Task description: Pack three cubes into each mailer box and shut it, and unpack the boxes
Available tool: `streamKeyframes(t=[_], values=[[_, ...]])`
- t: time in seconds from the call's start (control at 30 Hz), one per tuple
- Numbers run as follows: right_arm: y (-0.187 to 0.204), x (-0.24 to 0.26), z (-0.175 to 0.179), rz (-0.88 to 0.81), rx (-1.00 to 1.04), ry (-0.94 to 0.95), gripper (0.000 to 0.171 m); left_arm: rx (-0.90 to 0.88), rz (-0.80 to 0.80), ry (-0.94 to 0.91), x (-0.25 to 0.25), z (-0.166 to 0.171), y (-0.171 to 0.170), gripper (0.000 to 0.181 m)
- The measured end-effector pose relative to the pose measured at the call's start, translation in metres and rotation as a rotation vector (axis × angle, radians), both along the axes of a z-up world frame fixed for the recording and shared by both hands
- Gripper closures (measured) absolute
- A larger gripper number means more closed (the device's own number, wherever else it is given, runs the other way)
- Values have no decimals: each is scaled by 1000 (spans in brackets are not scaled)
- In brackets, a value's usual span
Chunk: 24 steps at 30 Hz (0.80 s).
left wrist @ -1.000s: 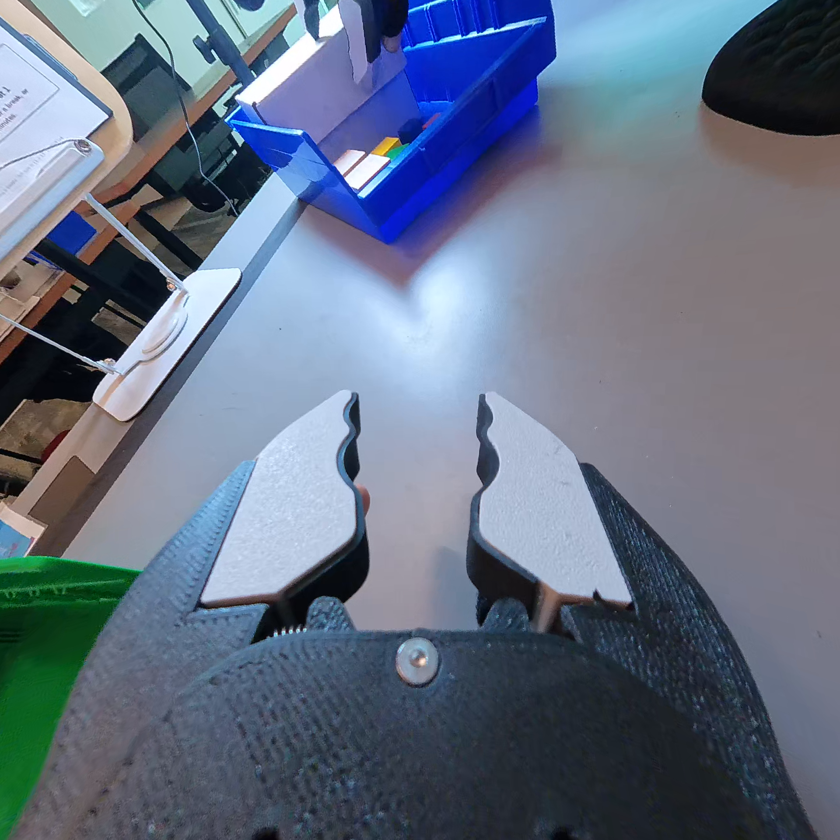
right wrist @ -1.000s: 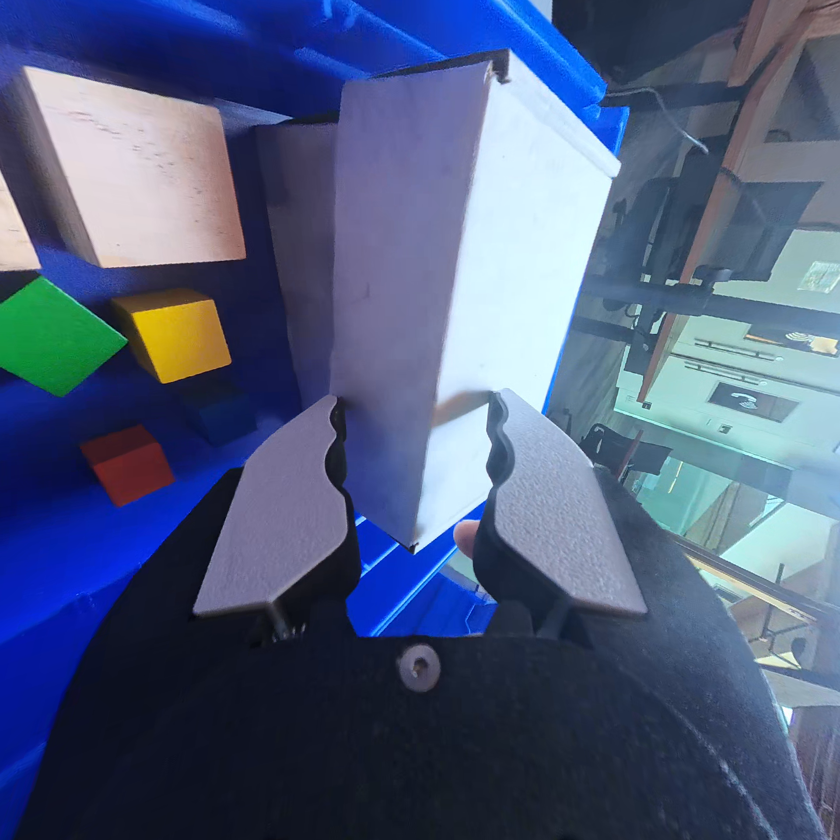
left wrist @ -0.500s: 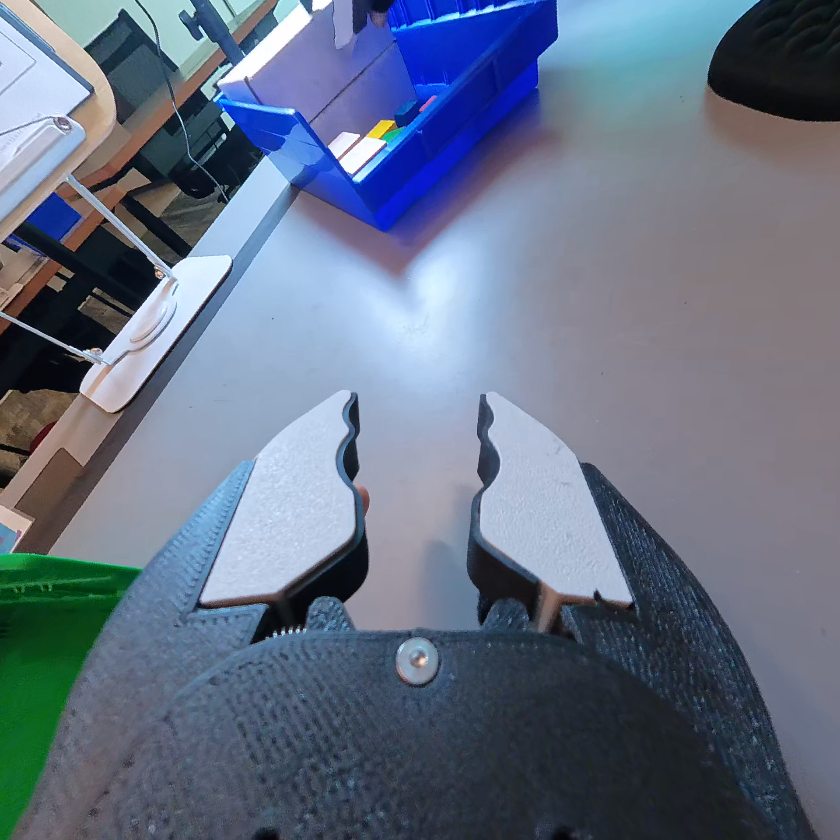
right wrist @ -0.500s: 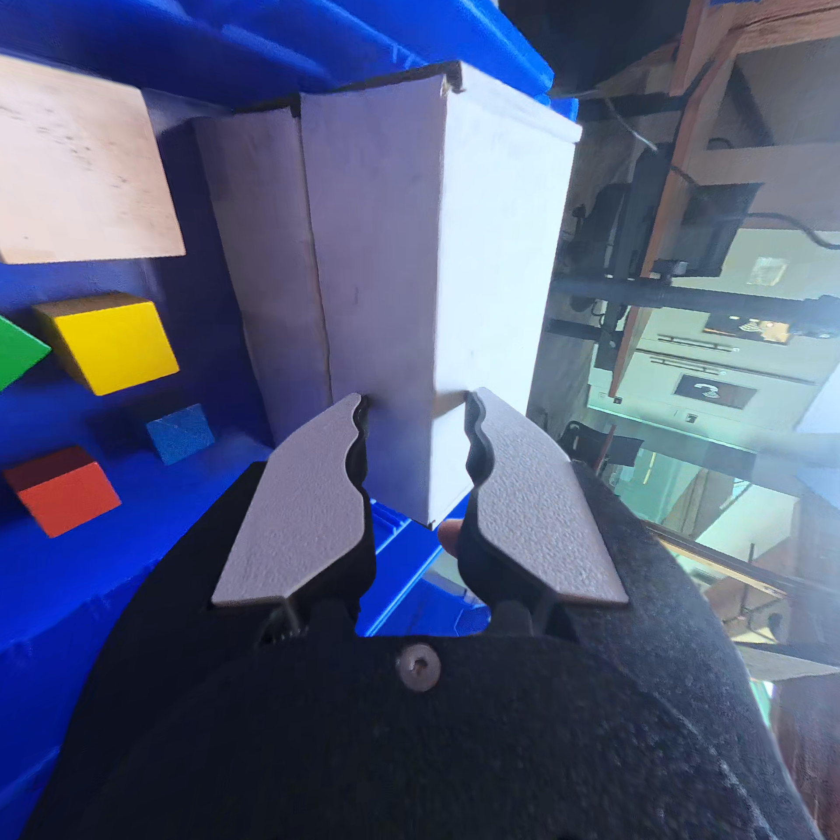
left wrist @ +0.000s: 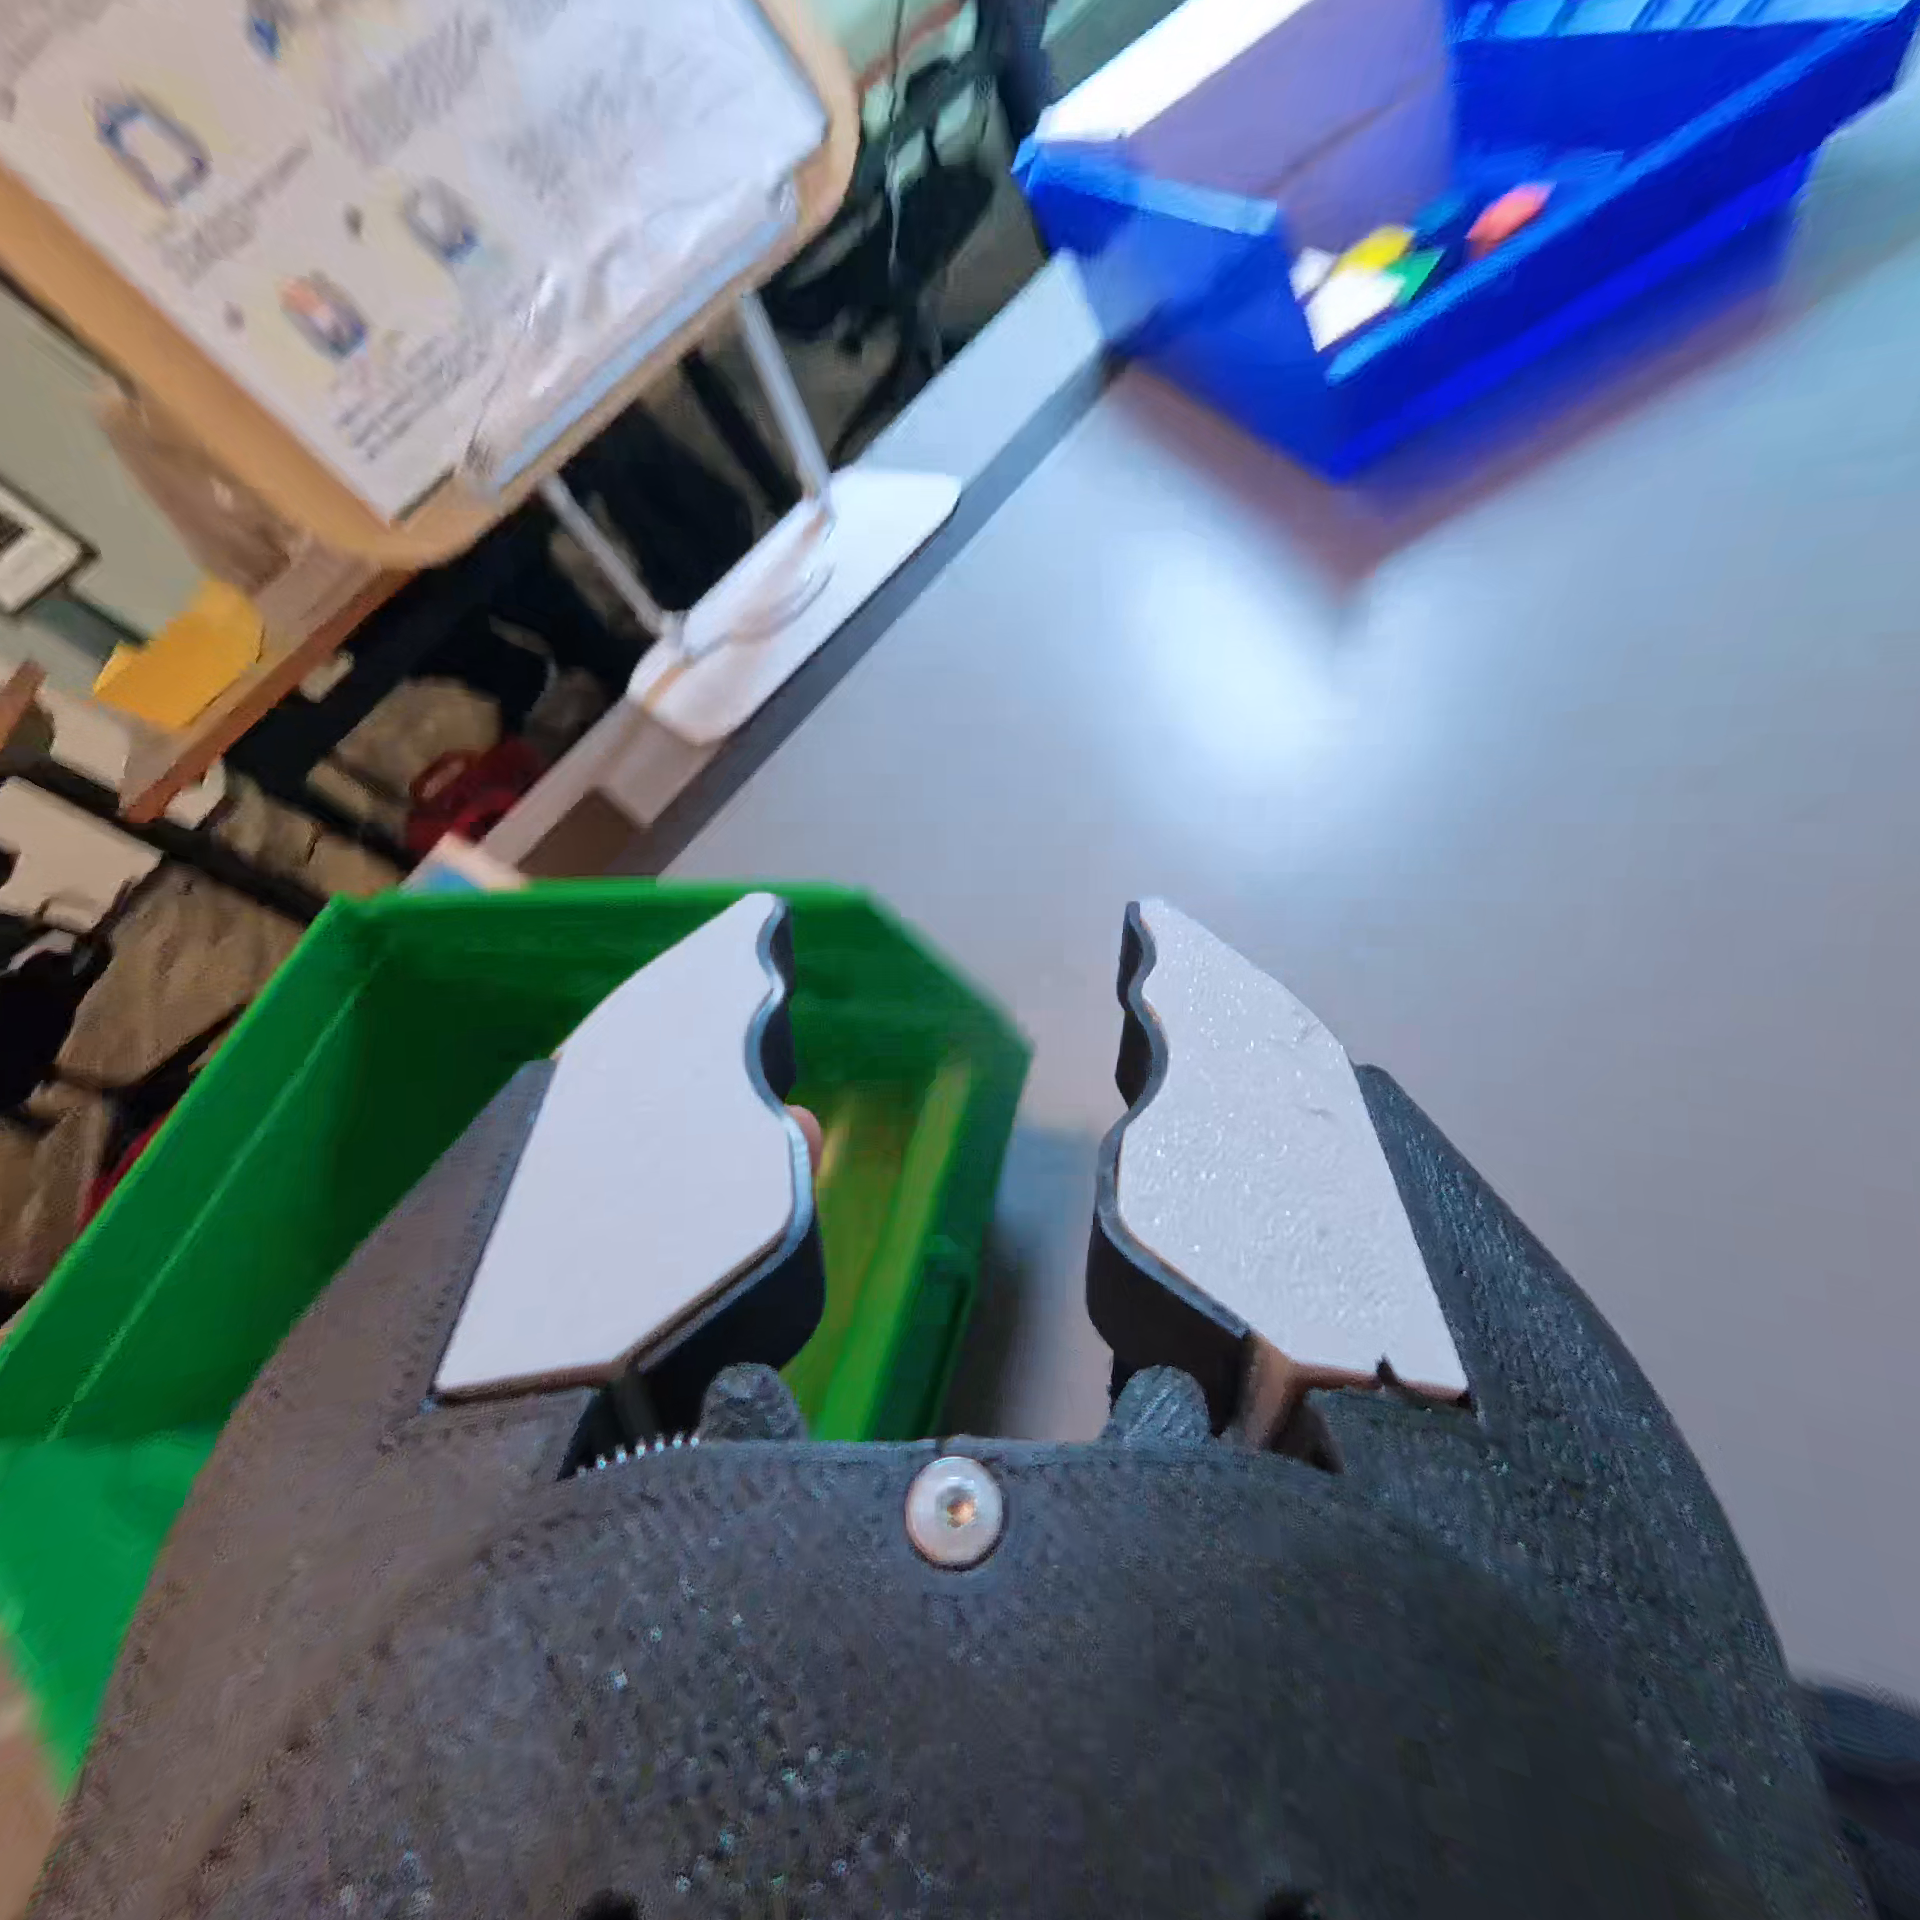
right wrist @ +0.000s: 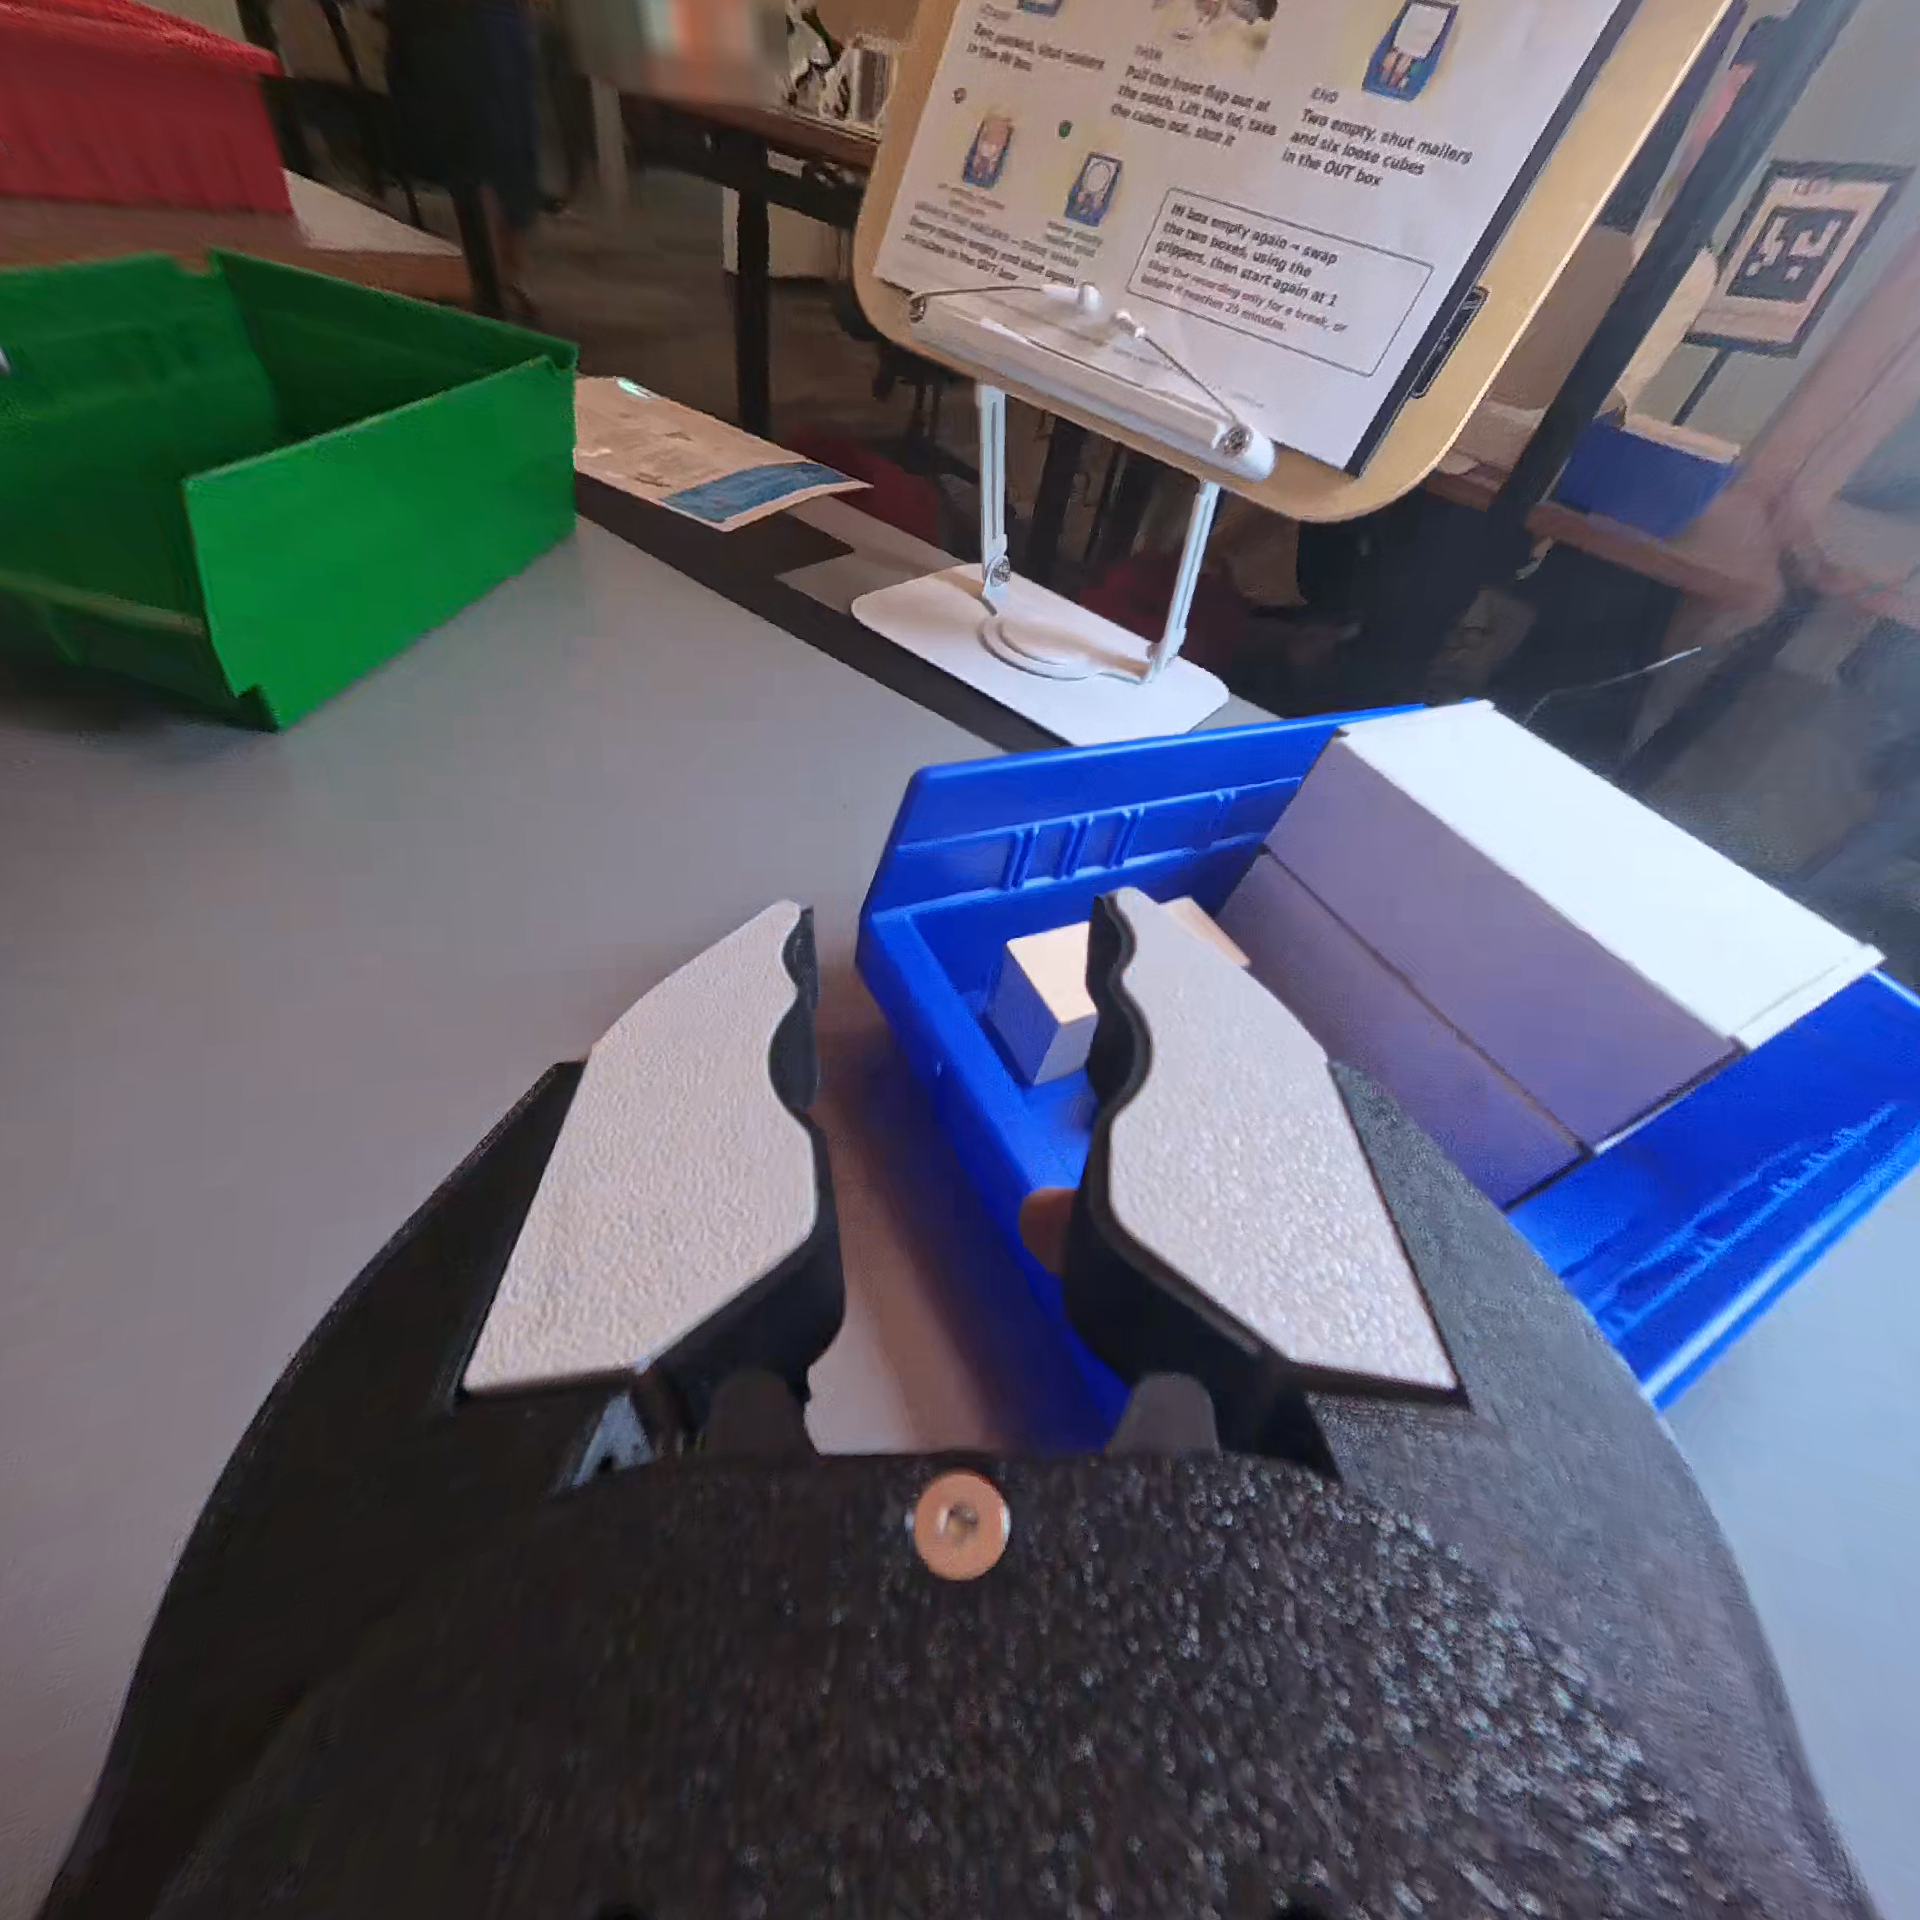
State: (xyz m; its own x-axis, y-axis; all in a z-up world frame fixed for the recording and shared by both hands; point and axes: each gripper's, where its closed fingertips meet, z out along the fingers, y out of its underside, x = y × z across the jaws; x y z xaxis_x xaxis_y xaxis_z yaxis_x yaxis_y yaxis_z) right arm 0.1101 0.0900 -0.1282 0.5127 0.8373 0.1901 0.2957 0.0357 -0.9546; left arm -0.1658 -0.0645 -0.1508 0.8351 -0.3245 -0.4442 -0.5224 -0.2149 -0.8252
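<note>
Right gripper [right wrist: 951, 997] gaped empty | mailers [right wrist: 1538, 935] lay at 2 o'clock in blue bin [right wrist: 1039, 831], long axis 10-to-4 | left gripper [left wrist: 951, 997], also open and empty, sat farther off.

A grey table [right wrist: 436, 831] was seen, on which a green bin [right wrist: 343, 520] was set towards one end and a blue bin [right wrist: 1714, 1174] well apart from it. At the table's far edge, between the two bins, a white stand [right wrist: 1049, 649] was placed, by which a tan board [right wrist: 1299, 239] with a printed sheet [right wrist: 1236, 156] was held tilted. A leaflet [right wrist: 707, 457] was laid just beside the green bin. A red bin [right wrist: 125, 104] was visible on a table behind.
</note>
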Motion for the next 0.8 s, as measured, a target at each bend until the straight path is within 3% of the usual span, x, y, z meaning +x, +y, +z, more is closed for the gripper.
streamKeyframes(t=[0.17, 0.4, 0.8], values=[[-26, 14, -10, 8, 58, 70, 126, -331, 110, 11, -49, -40, -27, 104], [-24, 9, -18, 36, 7, 126, 130, -575, 138, 125, -69, -91, -45, 103], [-33, -5, -43, 50, 5, 32, 132, -602, 142, 325, -88, -107, -33, 151]])
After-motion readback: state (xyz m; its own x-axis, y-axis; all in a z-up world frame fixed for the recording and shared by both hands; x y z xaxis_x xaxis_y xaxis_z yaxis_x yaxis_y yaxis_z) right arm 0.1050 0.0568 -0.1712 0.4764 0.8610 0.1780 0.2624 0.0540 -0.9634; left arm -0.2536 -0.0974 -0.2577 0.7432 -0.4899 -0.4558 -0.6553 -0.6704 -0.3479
